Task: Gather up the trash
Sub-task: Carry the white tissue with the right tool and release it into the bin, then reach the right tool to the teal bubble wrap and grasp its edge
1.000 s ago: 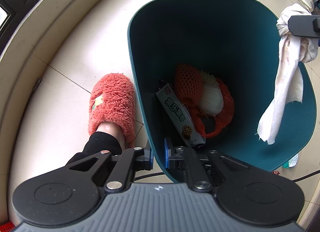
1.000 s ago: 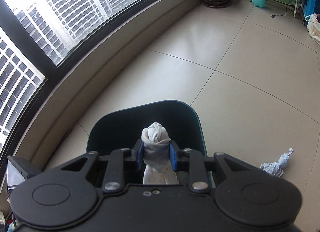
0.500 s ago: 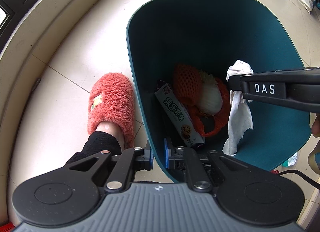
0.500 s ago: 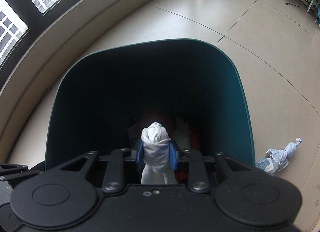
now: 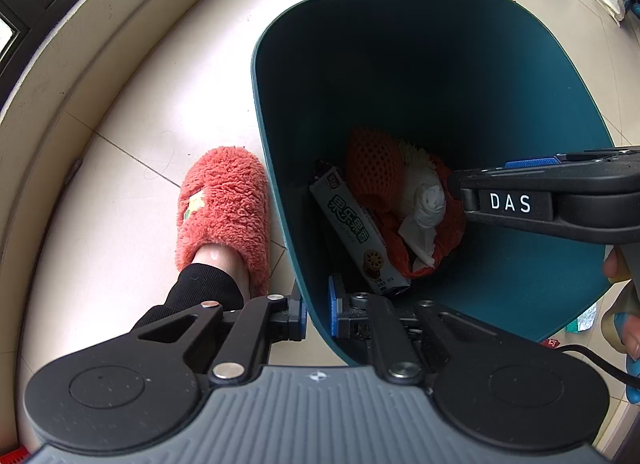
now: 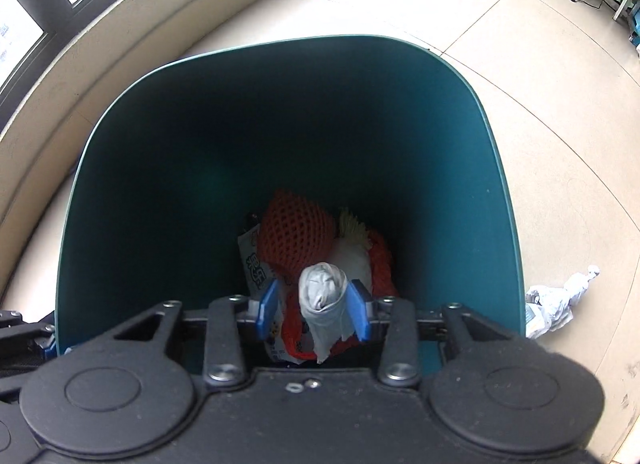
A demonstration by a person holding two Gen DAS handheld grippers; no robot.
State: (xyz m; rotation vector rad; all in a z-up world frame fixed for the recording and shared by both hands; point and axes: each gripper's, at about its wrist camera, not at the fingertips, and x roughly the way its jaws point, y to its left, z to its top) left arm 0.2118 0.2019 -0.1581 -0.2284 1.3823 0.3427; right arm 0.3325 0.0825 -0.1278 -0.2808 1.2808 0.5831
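White tissue wad [image 6: 322,292] between opening right tongs [image 6: 314,310], left tongs [image 5: 316,314] clamping bin rim [image 5: 280,224]

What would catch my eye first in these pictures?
The dark teal trash bin fills both views, with an orange foam net and a snack packet at its bottom. The right gripper is opening over it around a white paper wad. A fluffy coral slipper stands beside the bin, whose rim the left gripper pinches.

Right tool [image 6: 313,309] opening, tissue wad [image 6: 323,291] between pads, over bin [image 6: 280,136].
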